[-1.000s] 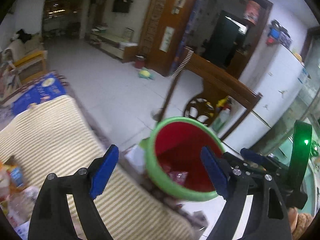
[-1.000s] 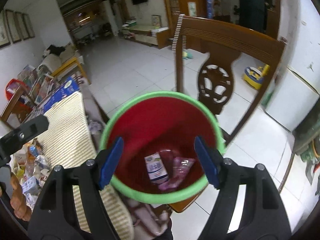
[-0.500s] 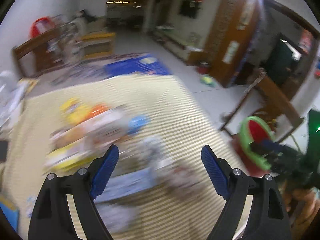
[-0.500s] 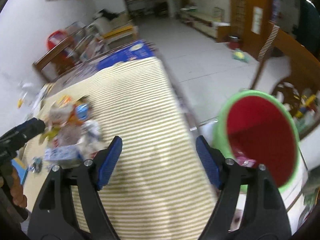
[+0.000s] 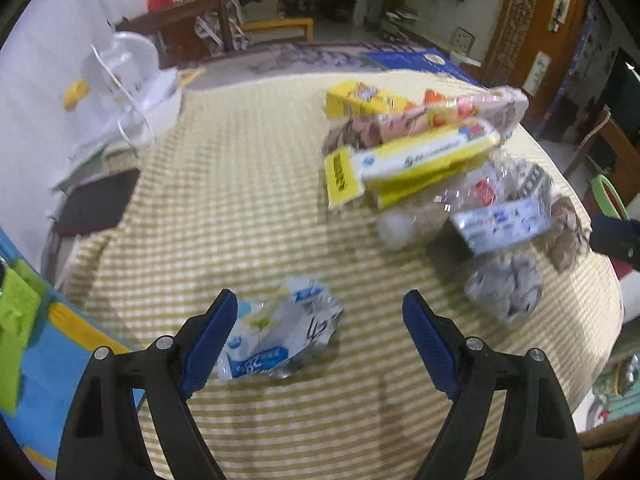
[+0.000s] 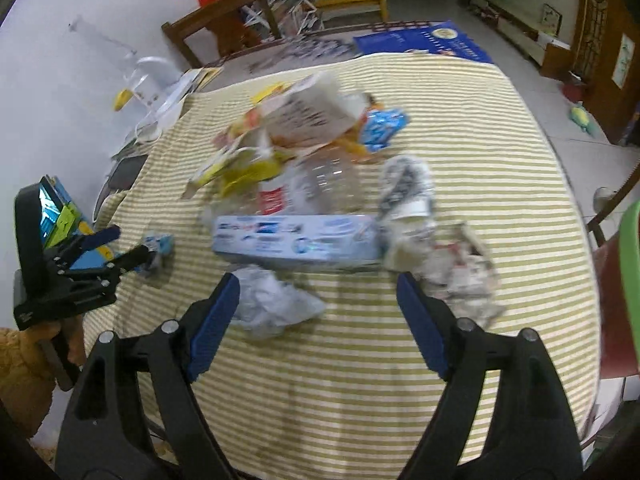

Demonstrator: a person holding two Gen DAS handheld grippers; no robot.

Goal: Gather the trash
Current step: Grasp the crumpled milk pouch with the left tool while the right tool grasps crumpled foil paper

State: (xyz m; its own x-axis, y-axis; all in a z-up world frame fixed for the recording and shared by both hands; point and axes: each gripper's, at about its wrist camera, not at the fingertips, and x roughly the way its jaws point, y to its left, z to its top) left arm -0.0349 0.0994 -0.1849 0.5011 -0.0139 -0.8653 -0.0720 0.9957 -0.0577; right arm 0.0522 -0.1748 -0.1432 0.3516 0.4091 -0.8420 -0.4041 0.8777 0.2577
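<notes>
1. Step in hand, by my reading: the approach to a fresh pick. Both grippers are empty and point down at the striped table [image 6: 460, 152], where the trash lies.

2. Left gripper [image 5: 316, 332]: jaws wide apart, nothing clamped. A crushed blue-and-white carton [image 5: 280, 336] lies on the cloth just beside the left pad and partly between the jaws; contact cannot be told through the blur.

3. Right gripper [image 6: 318, 316]: jaws opening, nothing gripped. A crumpled grey wad [image 6: 276, 304] lies by its left pad, partly between the jaws.

4. Next move, as judged: each gripper needs to come down so its pads straddle its item, then close. The carton is flattened and the wad is soft, so both should give under the pads; a low, centred bite looks safest. The cloth could be pinched along with them.

5. Beyond the right gripper, touching or nearly touching one another: a long pale-blue box [image 6: 296, 240], a clear bottle [image 6: 320, 184] behind it, crumpled paper [image 6: 456, 264] to the right.

6. Farther: a heap of yellow and pink boxes [image 5: 416, 140], overlapping; how they rest cannot be made out.

7. Bin [image 6: 628, 280]: green rim and red wall at the right edge of the right view, off the table. Much trash is left to collect.
</notes>
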